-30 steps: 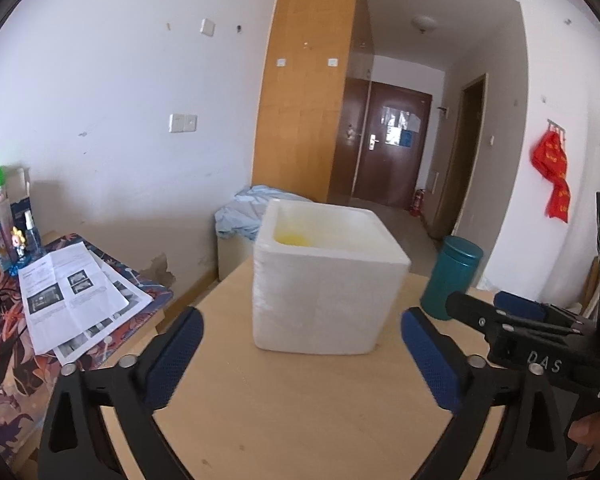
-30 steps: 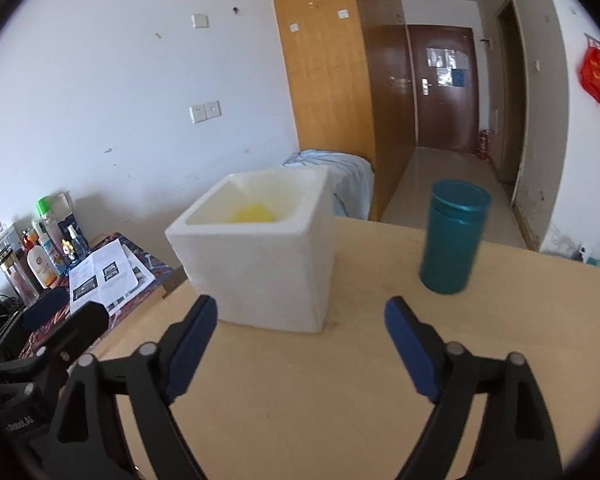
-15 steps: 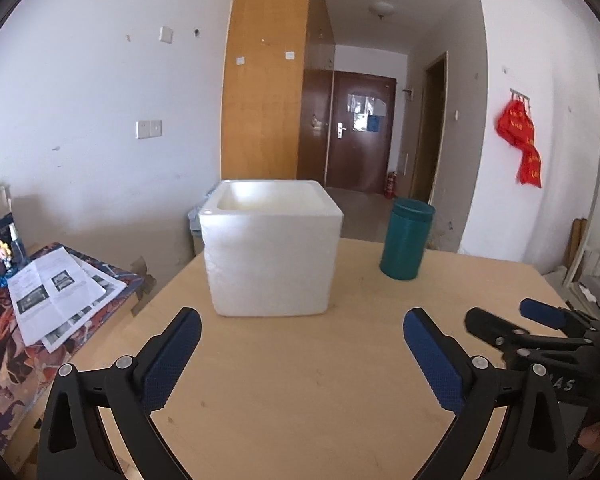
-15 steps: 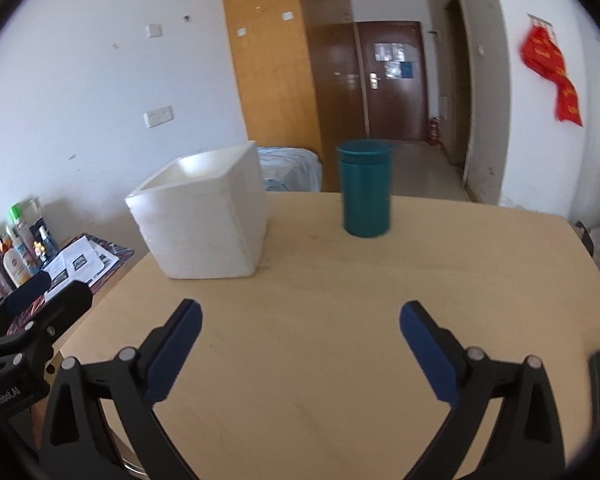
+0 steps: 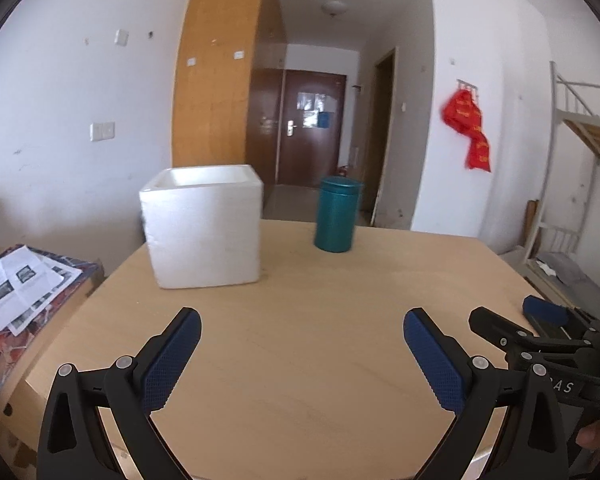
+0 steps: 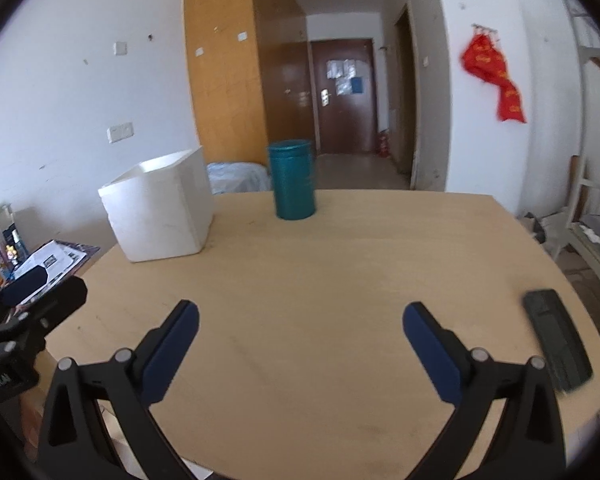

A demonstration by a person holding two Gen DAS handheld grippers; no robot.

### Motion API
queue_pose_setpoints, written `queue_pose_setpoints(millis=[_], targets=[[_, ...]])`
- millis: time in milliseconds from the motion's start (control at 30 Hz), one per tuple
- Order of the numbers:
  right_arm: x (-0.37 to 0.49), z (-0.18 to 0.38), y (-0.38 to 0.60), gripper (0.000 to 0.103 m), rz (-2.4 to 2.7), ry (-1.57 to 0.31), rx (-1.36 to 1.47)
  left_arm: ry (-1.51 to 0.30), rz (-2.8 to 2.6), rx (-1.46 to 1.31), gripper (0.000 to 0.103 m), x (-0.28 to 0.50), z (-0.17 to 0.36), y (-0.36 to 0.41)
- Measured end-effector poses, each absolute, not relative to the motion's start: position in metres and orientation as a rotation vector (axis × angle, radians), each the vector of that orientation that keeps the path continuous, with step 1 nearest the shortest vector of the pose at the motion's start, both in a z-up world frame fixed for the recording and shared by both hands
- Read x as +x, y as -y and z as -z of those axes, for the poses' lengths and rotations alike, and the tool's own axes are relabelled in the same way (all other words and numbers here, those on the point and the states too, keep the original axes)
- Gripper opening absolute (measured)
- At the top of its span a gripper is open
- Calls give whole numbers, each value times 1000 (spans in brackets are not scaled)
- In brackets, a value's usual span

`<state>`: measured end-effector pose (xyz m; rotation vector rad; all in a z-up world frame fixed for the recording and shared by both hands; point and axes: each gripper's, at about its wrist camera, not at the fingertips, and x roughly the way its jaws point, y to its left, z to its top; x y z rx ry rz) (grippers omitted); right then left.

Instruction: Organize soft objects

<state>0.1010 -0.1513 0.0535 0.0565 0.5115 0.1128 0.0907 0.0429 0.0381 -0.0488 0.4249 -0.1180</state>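
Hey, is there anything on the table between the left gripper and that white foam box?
Nothing visible. Between the open left gripper and the white foam box lies only bare wooden table. The teal canister stands to the box's right, apart from it and off that line.

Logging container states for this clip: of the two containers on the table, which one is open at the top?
The white foam box, left of the teal canister. Its top shows an open rim and hollow; the canister is capped by a lid.
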Motion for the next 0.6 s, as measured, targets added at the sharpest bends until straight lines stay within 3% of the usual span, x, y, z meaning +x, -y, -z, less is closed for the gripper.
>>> queue_pose_setpoints(millis=[600], targets=[[-6, -92, 166, 103, 12, -152, 57, -132, 143, -42, 103, -5, -61, -30]])
